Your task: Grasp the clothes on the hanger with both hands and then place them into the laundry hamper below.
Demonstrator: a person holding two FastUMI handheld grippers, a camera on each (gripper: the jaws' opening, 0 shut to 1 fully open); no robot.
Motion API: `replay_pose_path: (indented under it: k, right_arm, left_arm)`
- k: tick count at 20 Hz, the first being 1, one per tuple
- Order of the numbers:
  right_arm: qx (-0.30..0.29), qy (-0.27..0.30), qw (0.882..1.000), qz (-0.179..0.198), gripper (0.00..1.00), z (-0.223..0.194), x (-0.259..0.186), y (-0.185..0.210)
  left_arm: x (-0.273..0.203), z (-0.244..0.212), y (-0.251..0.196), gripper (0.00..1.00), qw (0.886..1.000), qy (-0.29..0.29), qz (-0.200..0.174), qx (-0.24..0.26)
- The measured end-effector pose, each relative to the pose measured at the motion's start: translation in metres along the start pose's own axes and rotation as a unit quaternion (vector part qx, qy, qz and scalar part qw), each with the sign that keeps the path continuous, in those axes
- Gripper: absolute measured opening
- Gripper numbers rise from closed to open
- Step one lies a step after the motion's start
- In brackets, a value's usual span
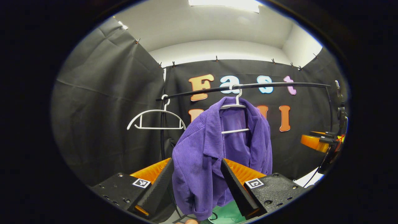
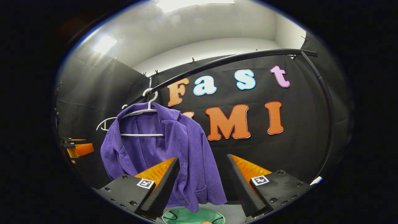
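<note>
A purple corduroy jacket (image 1: 217,146) hangs on a white hanger (image 1: 236,104) from the black rail (image 1: 279,84). My left gripper (image 1: 196,160) is open, and the jacket's near shoulder and sleeve show in the gap between its fingers, which do not press on the cloth. In the right gripper view the jacket (image 2: 168,146) hangs left of centre on its hanger (image 2: 149,107). My right gripper (image 2: 202,157) is open too, with the jacket's side hem between its fingers. The green laundry hamper (image 1: 228,214) (image 2: 192,216) sits below the jacket.
An empty white hanger (image 1: 155,119) hangs on the rail to the left of the jacket. The right gripper (image 1: 320,141) shows at the right edge of the left gripper view, and the left gripper (image 2: 77,149) at the left edge of the right gripper view. The rail (image 2: 233,59) curves down at the right.
</note>
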State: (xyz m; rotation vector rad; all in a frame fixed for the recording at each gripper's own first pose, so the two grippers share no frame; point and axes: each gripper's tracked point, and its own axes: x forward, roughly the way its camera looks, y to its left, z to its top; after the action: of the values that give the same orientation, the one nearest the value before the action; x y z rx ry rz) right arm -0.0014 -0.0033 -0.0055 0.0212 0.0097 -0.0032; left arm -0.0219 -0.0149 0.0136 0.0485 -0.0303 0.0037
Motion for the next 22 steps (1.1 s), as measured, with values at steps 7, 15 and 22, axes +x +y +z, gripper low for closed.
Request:
replay_pose_path:
  k: [7, 15, 22]
  right_arm:
    - [0.006, 0.007, 1.0, -0.007, 0.89, -0.005, -0.001, -0.009]
    - [0.007, 0.011, 1.0, 0.008, 0.89, -0.016, 0.015, 0.003]
    - [0.017, 0.033, 0.998, 0.043, 0.94, -0.044, 0.059, 0.03]
  left_arm:
    - [-0.003, -0.005, 0.009, 0.93, 1.0, 0.008, 0.02, 0.003]
    - [0.011, -0.031, -0.001, 0.95, 0.999, 0.038, 0.026, -0.009]
    - [0.037, -0.049, -0.036, 0.95, 0.998, 0.056, 0.006, -0.031]
